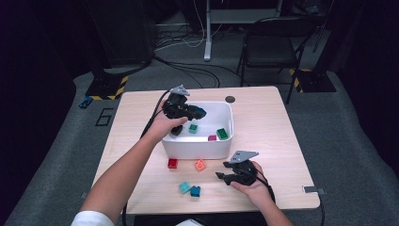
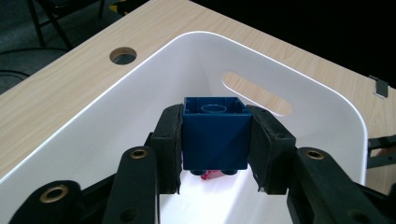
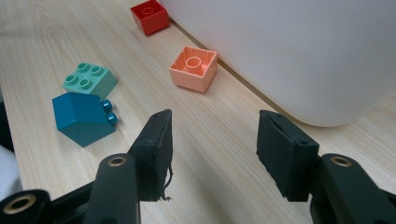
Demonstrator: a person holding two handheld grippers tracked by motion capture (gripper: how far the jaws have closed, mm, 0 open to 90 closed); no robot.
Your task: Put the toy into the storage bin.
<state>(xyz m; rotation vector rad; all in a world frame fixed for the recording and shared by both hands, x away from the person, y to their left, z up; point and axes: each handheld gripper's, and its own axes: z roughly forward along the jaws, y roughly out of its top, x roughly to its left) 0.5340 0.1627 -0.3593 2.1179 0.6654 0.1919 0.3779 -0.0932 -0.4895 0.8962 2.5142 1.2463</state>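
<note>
- The left forearm [image 1: 123, 175] is reaching forward from the bottom edge, bare below a white sleeve [image 1: 91, 219].
- The left gripper [image 1: 196, 113] is hovering raised, its jaws clamping from both sides, the grey plate [image 1: 179, 90] facing up.
- The right hand [image 1: 254, 183] is resting low near the front edge.
- The right gripper [image 1: 219, 175] is pointing leftward, jaws standing apart with nothing between them.

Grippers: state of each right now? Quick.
Left gripper: shut on the dark blue block, held over the white bin.
Right gripper: open, nothing between its jaws, over the table.
</note>
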